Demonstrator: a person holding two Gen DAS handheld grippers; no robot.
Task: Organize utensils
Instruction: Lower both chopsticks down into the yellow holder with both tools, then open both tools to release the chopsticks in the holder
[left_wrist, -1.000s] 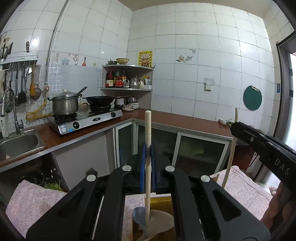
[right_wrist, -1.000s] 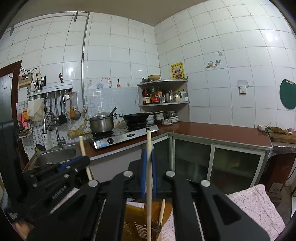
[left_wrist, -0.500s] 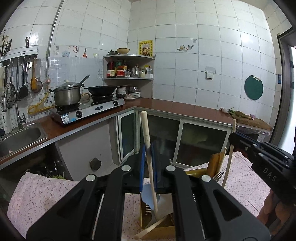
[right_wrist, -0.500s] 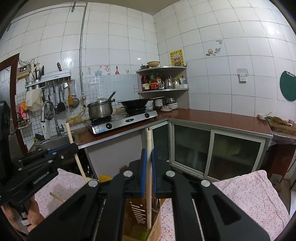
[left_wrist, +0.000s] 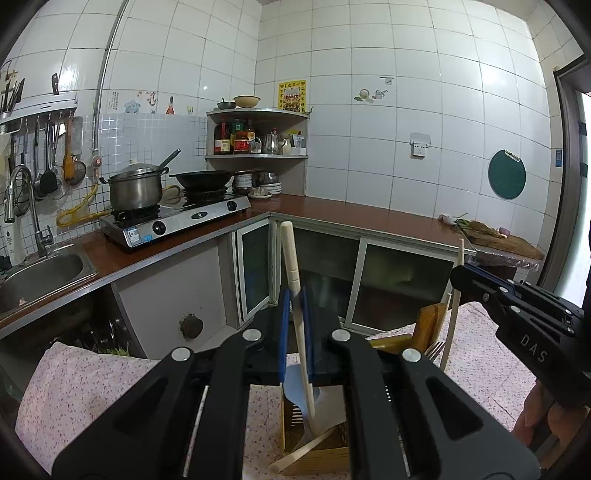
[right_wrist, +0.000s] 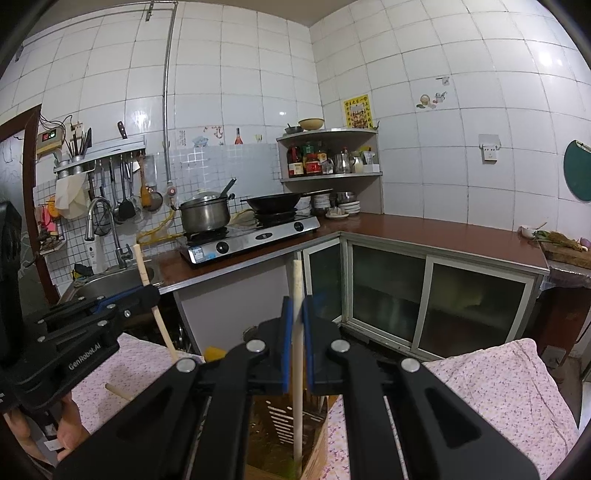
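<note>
The left hand-held gripper (left_wrist: 295, 317) was clamped on the pale wooden handle of a spatula (left_wrist: 301, 332); that handle stood nearly upright, its long axis leaning slightly to the left at the top, its free end up toward the cabinets and its grey-blue blade down inside a wooden utensil box (left_wrist: 314, 439); a loose wooden stick (left_wrist: 306, 448) lay slanted across the box's front edge. The right hand-held gripper (right_wrist: 297, 343) was likewise closed on a plain wooden stick (right_wrist: 298, 369), held vertical, its lower end down inside the same wooden box (right_wrist: 284, 424); from the left camera that stick (left_wrist: 453, 306) rose beside a fork (left_wrist: 436, 349) and a wooden board standing in the holder. Writing could be read on the tools: "DAS" in white on the right gripper's body in the left view, "GenRobot.AI" on the left gripper's body in the right view; the yellow poster (left_wrist: 292, 94) on the wall carried print too small to read. The box sat on a pink floral cloth (left_wrist: 81, 387) covering a low worktop. Beyond lay a white-tiled kitchen; a reddish-brown counter (left_wrist: 351, 214) ran round the corner, carrying a two-burner stove (left_wrist: 177, 219) with a steel pot (left_wrist: 136, 188) and a black wok (left_wrist: 205, 179); a sink (left_wrist: 40, 269) sat at the left, a corner shelf (left_wrist: 258, 133) held bottles, and a round green board (left_wrist: 506, 179) hung on the right wall.
</note>
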